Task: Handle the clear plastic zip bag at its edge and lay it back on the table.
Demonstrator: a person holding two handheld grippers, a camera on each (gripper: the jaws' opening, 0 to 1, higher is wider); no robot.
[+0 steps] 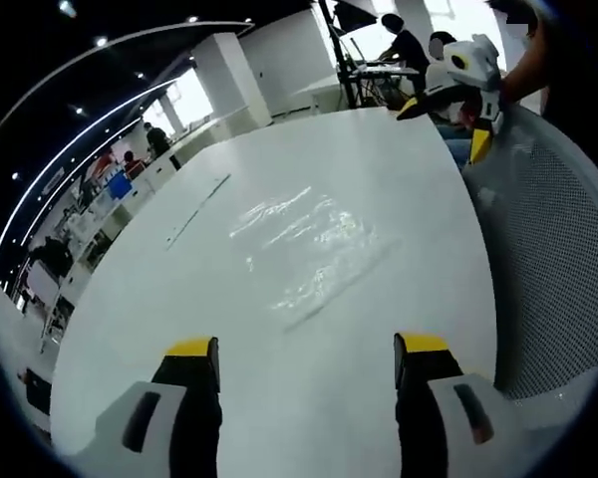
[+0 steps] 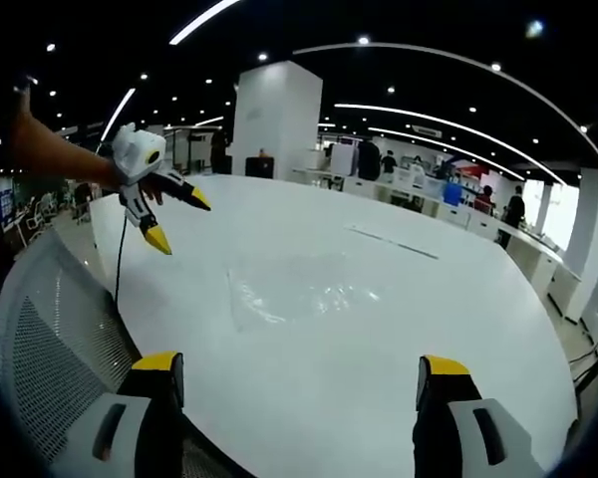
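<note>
The clear plastic zip bag lies flat and crinkled on the white table, catching the ceiling lights. My left gripper hovers open above the table, short of the bag's near edge, nothing between its yellow-tipped jaws. In the right gripper view the bag lies ahead of my right gripper, which is open and holds nothing. The right gripper also shows at the far side of the table, jaws spread. The left gripper, held by a hand, hangs open above the table's left edge.
A white mesh chair back stands close against the table's edge, also seen as a chair back. A thin clear strip lies on the table beyond the bag. People and desks fill the office behind.
</note>
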